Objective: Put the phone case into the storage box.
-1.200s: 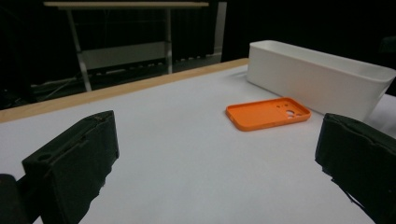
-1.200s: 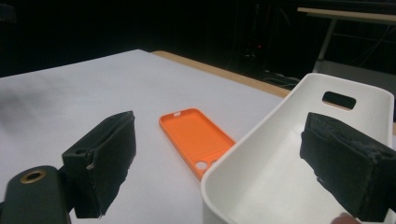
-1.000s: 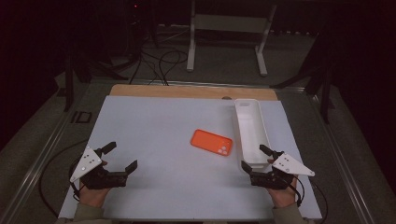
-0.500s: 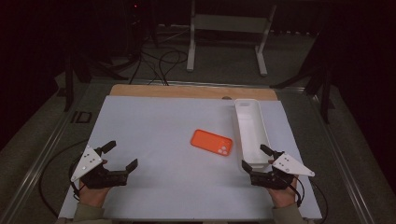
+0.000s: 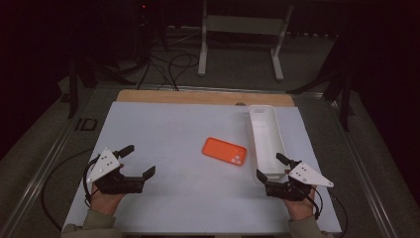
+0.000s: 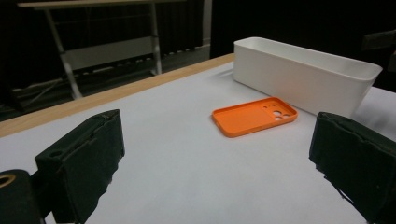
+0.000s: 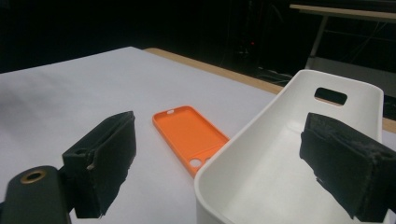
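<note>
Dim room, lit tabletop (soft shadows), slightly blurry

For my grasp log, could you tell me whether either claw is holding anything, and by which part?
Nothing is held: the left claw and right claw are both open, apart from the orange phone case and white bin.

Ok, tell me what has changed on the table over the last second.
Nothing visibly changed. The left gripper and right gripper rest open near the table's front edge, holding nothing. The orange phone case lies flat beside the white bin, neither touched nor shifted.
</note>
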